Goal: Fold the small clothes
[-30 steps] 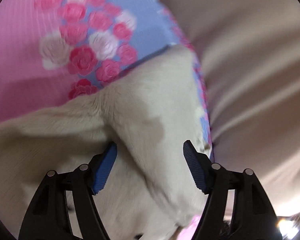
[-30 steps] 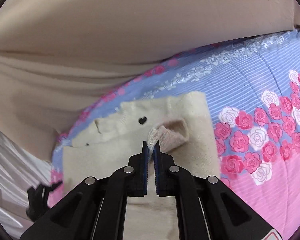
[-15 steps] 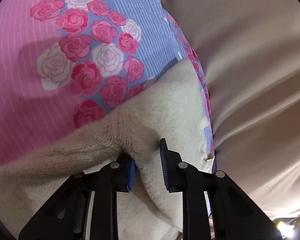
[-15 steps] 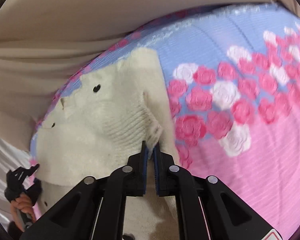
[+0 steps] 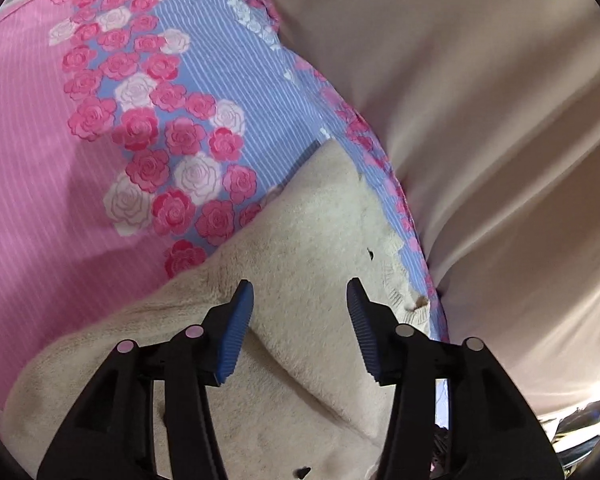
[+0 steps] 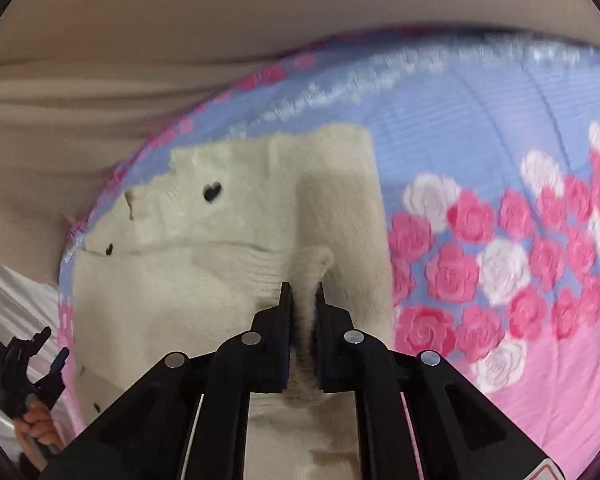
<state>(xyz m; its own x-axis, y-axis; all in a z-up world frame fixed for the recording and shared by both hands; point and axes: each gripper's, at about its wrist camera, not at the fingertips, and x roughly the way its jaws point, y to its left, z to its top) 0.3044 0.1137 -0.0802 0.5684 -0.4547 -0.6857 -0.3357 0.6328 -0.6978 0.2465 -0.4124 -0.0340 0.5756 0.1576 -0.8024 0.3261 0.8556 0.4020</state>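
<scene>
A small cream knit sweater [image 5: 320,232] with black heart buttons [image 6: 212,191] lies flat on a rose-printed bedspread [image 5: 40,160]. My left gripper [image 5: 300,284] hovers just above the sweater's body. Its jaws are opening, and the blue pads [image 5: 236,328] press on no fabric. My right gripper [image 6: 303,287] is shut on the sweater's ribbed sleeve cuff [image 6: 314,264], holding it over the sweater's body [image 6: 220,272]. At the lower left of the right wrist view, the left gripper [image 6: 28,364] shows in a person's hand [image 6: 36,432].
The pink and blue bedspread [image 6: 460,120] ends close behind the sweater. Beyond that edge lies creased beige cloth [image 5: 480,100], also along the top of the right wrist view [image 6: 180,20]. White fabric [image 6: 12,300] sits at the far left.
My left gripper closed on a fold of the sweater, then let go, opened and rose away. My right gripper stayed shut on the cuff and carried it across the sweater.
</scene>
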